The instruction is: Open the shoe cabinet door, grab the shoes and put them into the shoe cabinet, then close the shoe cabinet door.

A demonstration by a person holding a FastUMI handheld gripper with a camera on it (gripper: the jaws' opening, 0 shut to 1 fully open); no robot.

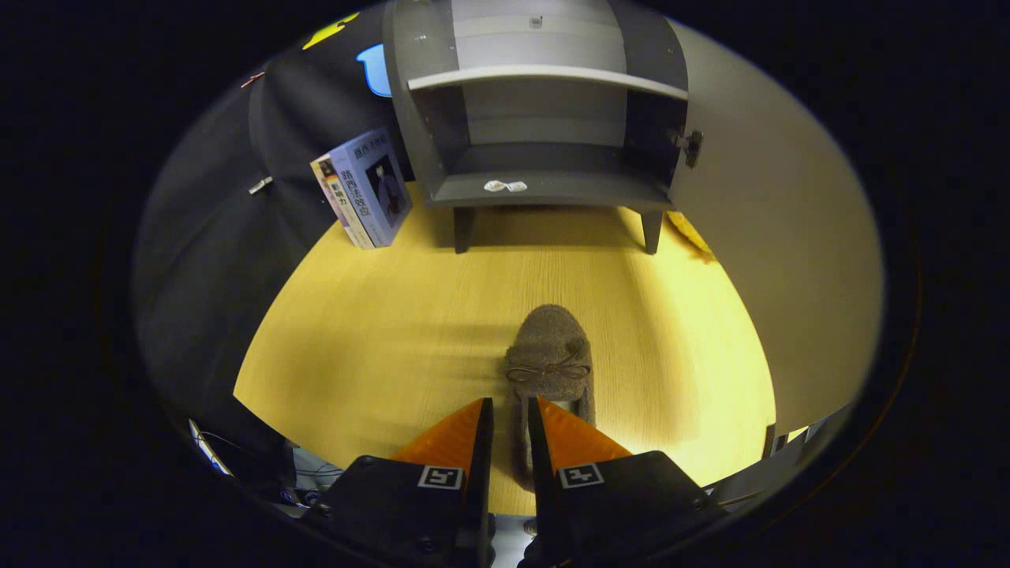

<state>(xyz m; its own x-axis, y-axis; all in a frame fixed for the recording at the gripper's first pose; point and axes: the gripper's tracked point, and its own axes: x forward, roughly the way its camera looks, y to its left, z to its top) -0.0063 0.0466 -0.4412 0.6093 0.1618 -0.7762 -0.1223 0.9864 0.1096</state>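
Note:
A brown fuzzy shoe with a small bow lies toe-forward on the wooden table. My gripper is shut on it, with the shoe's rear left rim pinched between the two fingers. I cannot tell whether the shoe rests on the table or hangs just above it. Beyond the shoe, at the far end of the table, stands the grey shoe cabinet on short legs. Its door is swung wide open to the right. Inside are a pale shelf and a bare lower floor with a small white scrap.
Two books lean upright just left of the cabinet. A yellow object lies by the cabinet's right leg, under the open door. Cables hang off the table's near left edge. Bare wood lies between the shoe and the cabinet.

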